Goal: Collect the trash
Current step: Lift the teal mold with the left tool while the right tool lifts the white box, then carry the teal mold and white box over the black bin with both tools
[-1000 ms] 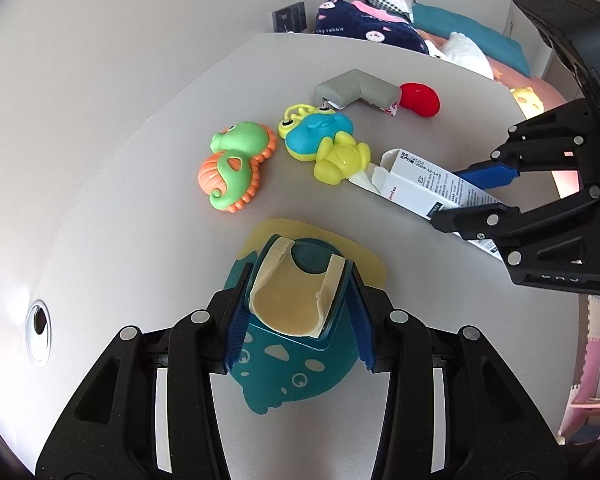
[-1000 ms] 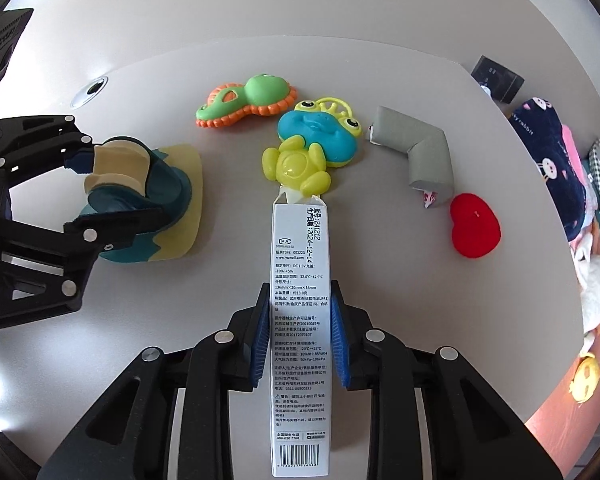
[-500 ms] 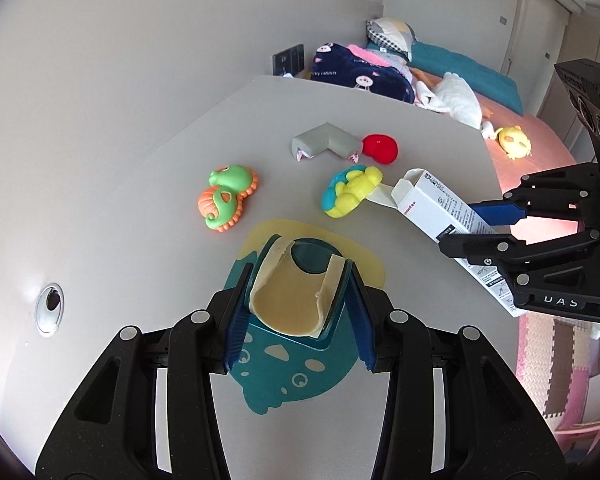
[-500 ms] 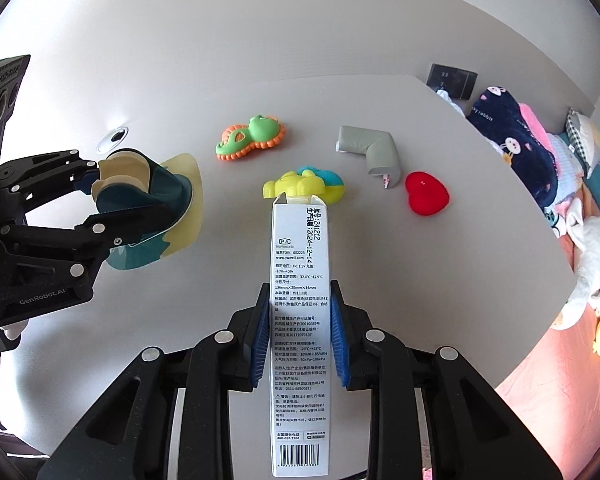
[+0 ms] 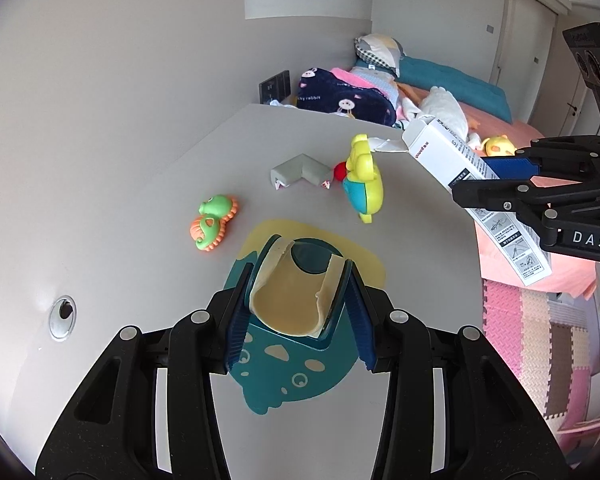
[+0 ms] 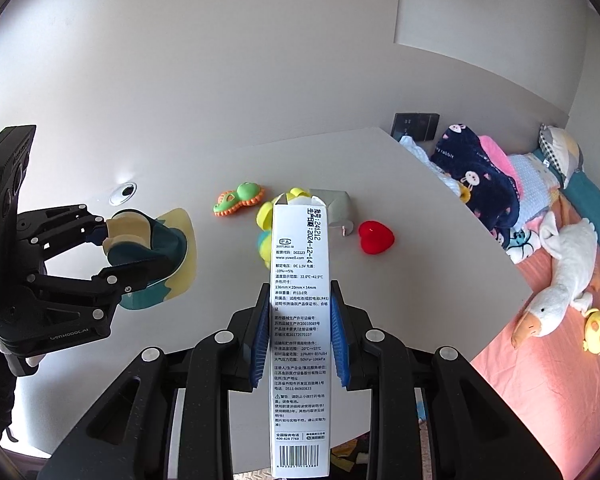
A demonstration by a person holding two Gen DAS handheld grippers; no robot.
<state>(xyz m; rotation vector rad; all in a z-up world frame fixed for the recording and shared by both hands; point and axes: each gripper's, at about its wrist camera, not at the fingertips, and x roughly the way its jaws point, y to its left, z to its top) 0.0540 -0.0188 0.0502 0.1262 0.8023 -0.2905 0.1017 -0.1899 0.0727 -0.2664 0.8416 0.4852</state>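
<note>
My left gripper [image 5: 298,304] is shut on a teal and cream silicone bib [image 5: 296,300], held above the white table [image 5: 140,208]; it also shows at the left of the right wrist view [image 6: 148,248]. My right gripper [image 6: 299,330] is shut on a long white carton with an open top flap [image 6: 300,320], held up off the table. In the left wrist view the carton [image 5: 452,160] and the right gripper [image 5: 516,184] are at the upper right.
On the table lie an orange-green seahorse toy [image 5: 212,222], a yellow-blue frog toy [image 5: 362,180], a grey corner guard [image 5: 300,170], a red heart [image 6: 375,237]. A cable hole [image 5: 62,316] is at the left. A bed [image 6: 560,280] with plush toys lies beyond the table edge.
Both grippers have risen and drawn back from the table with their loads; the toys look smaller and farther. The carton has lifted clear of the frog toy.
</note>
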